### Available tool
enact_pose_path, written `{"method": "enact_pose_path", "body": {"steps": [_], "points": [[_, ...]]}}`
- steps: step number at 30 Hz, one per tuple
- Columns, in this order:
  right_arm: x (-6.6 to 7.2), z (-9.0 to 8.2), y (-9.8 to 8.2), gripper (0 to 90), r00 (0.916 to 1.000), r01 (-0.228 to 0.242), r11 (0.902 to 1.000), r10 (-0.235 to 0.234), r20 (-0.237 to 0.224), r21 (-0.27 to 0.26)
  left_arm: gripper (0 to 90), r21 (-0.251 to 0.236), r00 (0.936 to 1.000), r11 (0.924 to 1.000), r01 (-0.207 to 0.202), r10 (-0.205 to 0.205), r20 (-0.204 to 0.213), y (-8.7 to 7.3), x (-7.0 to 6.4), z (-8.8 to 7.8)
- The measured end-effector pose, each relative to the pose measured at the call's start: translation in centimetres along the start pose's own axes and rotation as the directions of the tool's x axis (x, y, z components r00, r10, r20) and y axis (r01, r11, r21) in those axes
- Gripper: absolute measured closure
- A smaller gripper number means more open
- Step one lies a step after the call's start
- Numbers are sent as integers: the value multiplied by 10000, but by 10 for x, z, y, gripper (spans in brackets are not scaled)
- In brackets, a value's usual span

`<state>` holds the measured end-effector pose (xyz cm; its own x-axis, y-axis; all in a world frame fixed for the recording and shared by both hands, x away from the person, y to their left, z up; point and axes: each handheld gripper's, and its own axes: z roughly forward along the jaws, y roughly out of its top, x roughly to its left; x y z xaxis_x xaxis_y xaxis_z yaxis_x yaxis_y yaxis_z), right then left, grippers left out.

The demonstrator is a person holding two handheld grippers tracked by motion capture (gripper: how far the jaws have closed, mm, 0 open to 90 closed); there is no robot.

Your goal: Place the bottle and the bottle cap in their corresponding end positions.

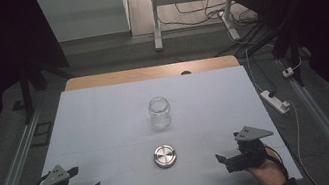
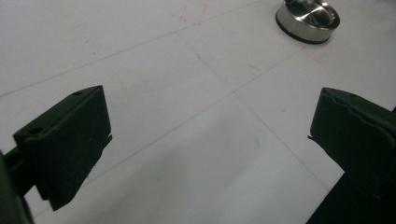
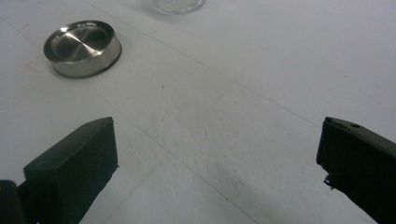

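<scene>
Nearest the high camera, at the bottom edge, two hands hold a tool each over the near strip of the white worktop [image 1: 104,107]. The left tool [image 1: 85,181] sits at the near left corner, its jaws spread wide with nothing between them; in the left gripper view [image 2: 210,135] the two black jaws stand well apart over bare white surface crossed by thin pencilled lines. The right tool [image 1: 228,148] sits at the near right, also released and empty; in the right gripper view [image 3: 217,154] its jaws frame only bare worktop.

The metal lid [image 1: 165,155] lies flat on the worktop between the two tools, slightly ahead of them and well apart from both. It rests with its hollow side up, a dark band showing along its base. From the left tool it appears far off, ahead and to the right [image 2: 307,18]; from the right tool it lies ahead and to the left [image 3: 82,47], closer than in the other view.

Beyond the lid, near the middle of the worktop, a clear glass jar [image 1: 160,112] stands upright and uncovered, apart from the lid. Its base shows at the top edge of the right gripper view [image 3: 179,5].
</scene>
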<state>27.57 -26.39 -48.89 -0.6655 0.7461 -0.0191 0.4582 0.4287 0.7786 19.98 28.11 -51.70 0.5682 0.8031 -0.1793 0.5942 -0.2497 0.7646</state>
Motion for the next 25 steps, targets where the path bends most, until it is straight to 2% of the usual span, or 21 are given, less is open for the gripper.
{"method": "enact_pose_path", "body": {"steps": [14, 20, 25], "points": [[-11, -22, -26, 0, 9970, -689, 9974, 681, 364, 217, 0, 349, 9986, 9991, 221, -204, -479, -16, 2, -10], [-12, -29, -33, 0, 9959, -809, 9960, 791, 448, 393, 0, 637, 9970, 9972, 400, -356, -686, -20, 2, -13], [-13, -32, -35, 0, 9948, -947, 9948, 933, 398, 370, 0, 698, 9970, 9963, 492, -448, -628, -19, 3, -12]]}}
